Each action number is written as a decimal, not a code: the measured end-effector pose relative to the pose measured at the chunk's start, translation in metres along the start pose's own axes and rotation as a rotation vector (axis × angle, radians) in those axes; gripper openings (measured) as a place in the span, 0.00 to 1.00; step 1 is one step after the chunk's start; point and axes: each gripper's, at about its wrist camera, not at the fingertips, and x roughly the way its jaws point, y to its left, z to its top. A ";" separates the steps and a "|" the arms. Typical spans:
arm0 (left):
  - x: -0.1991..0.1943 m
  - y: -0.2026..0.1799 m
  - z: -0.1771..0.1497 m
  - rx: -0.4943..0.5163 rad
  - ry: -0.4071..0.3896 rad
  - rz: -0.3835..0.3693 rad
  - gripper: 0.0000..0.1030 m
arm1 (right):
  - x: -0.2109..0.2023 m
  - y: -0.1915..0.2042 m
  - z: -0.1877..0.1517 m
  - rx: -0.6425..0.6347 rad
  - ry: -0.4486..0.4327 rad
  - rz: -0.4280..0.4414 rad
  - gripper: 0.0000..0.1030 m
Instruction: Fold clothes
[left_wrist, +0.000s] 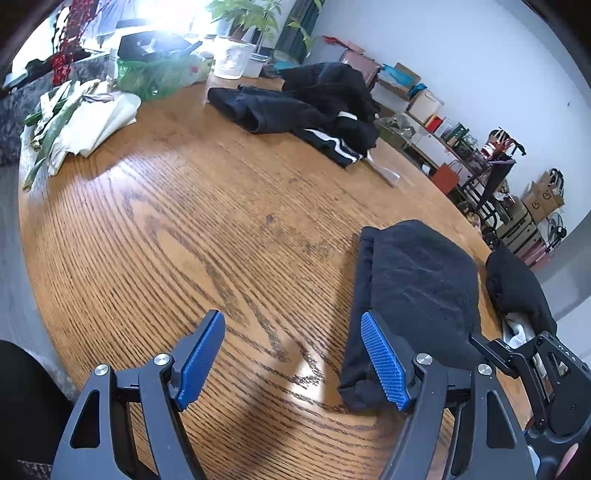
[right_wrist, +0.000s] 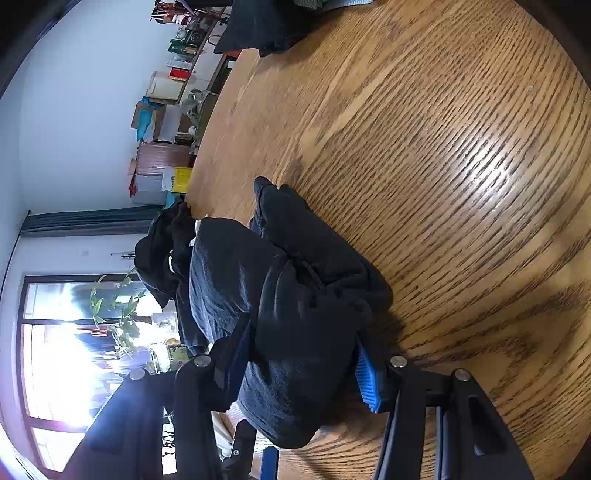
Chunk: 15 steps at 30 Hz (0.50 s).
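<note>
Two grippers. Left gripper (left_wrist: 291, 360) stands apart over bare wooden table (left_wrist: 184, 240), nothing between. Right gripper (right_wrist: 304, 363) clamped on a folded black garment (right_wrist: 295, 295), its left pad half buried in cloth. Black clothes pile (left_wrist: 314, 107) at 12 o'clock; count of pieces unclear, perhaps two.

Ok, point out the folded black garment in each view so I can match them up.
Left wrist: the folded garment lies lower right on the table, just beyond the left tool's right finger.
Right wrist: the folded garment fills the lower centre, between the right tool's fingers, which press on it.
Shared landmark: the loose black clothes pile at the table's far side, seen at top centre in the right view.
</note>
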 end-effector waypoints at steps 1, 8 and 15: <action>0.001 0.001 0.000 -0.009 0.010 -0.016 0.75 | 0.000 0.000 -0.001 -0.001 0.001 0.002 0.52; 0.013 0.024 0.003 -0.266 0.156 -0.257 0.75 | -0.001 0.001 -0.001 0.002 0.033 0.065 0.45; 0.006 0.027 0.009 -0.311 0.107 -0.197 0.75 | -0.002 0.002 -0.004 -0.037 0.034 0.058 0.55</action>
